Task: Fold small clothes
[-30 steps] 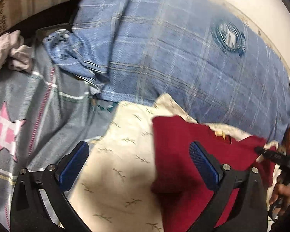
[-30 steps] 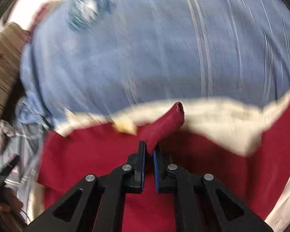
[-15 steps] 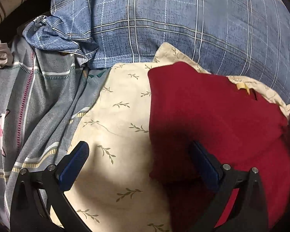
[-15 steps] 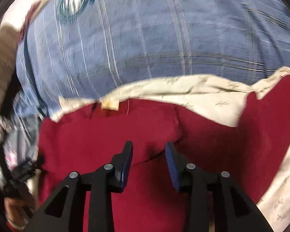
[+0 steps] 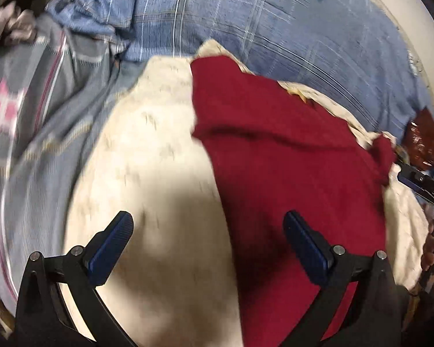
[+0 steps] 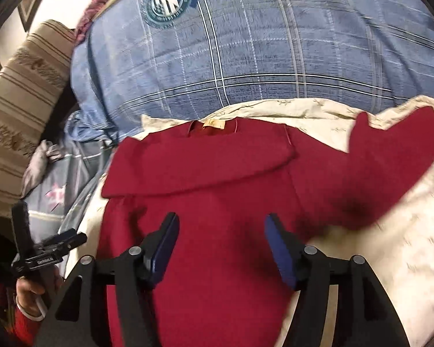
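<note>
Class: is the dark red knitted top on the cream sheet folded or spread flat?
Partly folded. The dark red knitted top has one sleeve laid across its chest, while the other sleeve lies out on the cream sheet.

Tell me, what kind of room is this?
Probably a bedroom: a red top lies spread on a cream sheet, beside a big blue checked pillow and a grey bedcover.

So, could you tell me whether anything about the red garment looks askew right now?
Yes: on the red garment, one sleeve is folded across the chest, but the other sleeve is splayed out over the cream cloth.
</note>
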A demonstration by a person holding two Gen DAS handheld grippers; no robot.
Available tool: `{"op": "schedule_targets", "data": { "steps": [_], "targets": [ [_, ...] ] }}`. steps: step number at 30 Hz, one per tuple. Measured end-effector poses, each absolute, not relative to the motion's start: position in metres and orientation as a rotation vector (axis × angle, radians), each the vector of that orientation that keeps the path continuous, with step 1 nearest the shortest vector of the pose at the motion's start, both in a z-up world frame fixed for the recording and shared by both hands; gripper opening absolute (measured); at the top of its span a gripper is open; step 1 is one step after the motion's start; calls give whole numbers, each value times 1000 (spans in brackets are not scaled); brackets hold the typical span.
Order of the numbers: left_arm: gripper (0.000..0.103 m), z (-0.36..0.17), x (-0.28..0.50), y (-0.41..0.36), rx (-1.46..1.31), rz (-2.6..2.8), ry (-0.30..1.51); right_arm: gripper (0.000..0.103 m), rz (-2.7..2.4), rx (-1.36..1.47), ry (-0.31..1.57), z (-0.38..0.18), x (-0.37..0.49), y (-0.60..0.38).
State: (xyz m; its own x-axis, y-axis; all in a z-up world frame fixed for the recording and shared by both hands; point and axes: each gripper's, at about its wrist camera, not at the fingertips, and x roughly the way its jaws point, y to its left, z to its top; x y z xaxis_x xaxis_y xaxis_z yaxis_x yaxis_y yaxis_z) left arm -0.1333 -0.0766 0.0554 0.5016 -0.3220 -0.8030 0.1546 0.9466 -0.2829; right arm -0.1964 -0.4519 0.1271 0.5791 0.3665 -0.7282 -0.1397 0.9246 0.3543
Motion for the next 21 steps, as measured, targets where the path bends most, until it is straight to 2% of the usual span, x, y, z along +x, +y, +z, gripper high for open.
{"op": "schedule_targets", "data": {
  "steps": [4, 5, 6, 8, 9, 11, 12, 13, 19, 21],
  "targets": [
    [101, 38, -160, -92, -124, -319, 1088, 66, 282, 316, 919, 121, -226, -465],
    [98, 33, -165, -102, -84, -330, 1095, 66, 282, 326, 931, 117, -232, -467],
    [91, 30, -168, -110, -55, -335, 1105, 66, 282, 329, 938, 115, -236, -468],
    [88, 27, -173, -124, 4, -325, 1080, 66, 282, 338, 943, 110, -243, -469],
    [80, 27, -175, -131, 22, -331, 1060, 66, 282, 350, 945, 108, -246, -471],
    [58, 29, -175, -140, 47, -322, 1030, 66, 282, 391, 946, 104, -249, -474],
    [23, 30, -173, -139, 32, -338, 1026, 66, 281, 404, 947, 103, -252, -477],
    [7, 32, -172, -140, 9, -369, 1042, 66, 276, 413, 948, 103, -253, -479],
    [4, 54, -184, -109, 10, -409, 1036, 66, 261, 385, 938, 110, -261, -484],
    [4, 55, -185, -91, 12, -365, 1031, 70, 259, 376, 941, 109, -263, -486]
  ]
}}
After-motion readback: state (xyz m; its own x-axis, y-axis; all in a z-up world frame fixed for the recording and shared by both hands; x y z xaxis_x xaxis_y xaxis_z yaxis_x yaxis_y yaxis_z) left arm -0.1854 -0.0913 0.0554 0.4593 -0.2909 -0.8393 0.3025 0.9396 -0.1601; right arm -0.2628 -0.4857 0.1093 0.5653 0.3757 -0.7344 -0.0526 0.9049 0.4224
